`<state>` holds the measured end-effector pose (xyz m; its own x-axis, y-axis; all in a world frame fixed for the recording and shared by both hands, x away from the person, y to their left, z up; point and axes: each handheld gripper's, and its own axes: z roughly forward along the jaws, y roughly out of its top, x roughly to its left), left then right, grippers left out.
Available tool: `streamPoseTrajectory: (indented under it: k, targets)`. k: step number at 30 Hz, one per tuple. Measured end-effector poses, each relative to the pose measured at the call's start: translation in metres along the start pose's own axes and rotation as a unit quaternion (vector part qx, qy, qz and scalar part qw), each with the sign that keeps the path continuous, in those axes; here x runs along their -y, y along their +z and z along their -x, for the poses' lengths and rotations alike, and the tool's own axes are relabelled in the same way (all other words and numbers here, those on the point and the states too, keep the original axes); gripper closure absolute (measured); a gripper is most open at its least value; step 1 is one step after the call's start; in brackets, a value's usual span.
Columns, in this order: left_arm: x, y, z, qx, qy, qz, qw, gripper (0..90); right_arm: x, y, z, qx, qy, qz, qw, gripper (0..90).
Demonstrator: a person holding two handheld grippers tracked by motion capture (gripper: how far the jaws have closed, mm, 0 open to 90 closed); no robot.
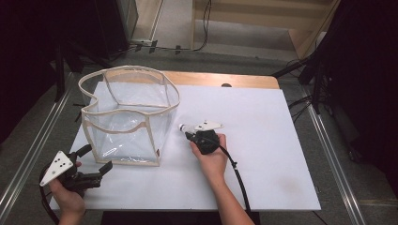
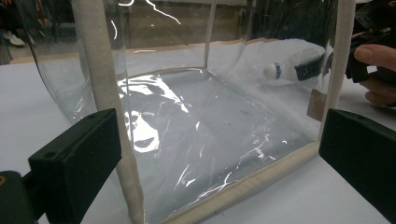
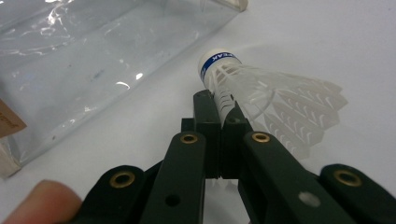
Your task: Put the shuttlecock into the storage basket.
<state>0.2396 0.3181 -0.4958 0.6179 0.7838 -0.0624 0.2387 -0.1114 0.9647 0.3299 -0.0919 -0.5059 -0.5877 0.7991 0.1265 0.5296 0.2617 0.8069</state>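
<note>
Nearest, the left gripper point(image 1: 96, 164) sits at the desk's point(image 1: 263, 154) front left corner, its jaws wide apart with nothing between them, facing the clear bag's point(image 1: 126, 117) near corner. Just right of the bag, the right gripper point(image 1: 189, 134) has its jaws clamped on the shuttlecock's point(image 3: 233, 79) white skirt; the cork end with a blue band points toward the bag, close above the desk. The bag stands upright farther back, mouth open.

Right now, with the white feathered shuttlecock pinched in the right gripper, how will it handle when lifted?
The white feathered shuttlecock probably weighs almost nothing, being mostly thin open vanes. The right gripper clamps its skirt, so the feathers may bend or crush. Set down loose, its round cork tip would likely let it roll in an arc.
</note>
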Motion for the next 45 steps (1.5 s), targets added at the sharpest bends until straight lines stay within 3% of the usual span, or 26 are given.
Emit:
streamPoseTrajectory:
  k: [45]
  targets:
    - [0.0, 0.0, 0.0, -0.004, 0.0, -0.001, 1.0, 0.0, -0.049, -0.051, 0.01, 0.01, -0.025, 0.064, 0.9976, 87.2]
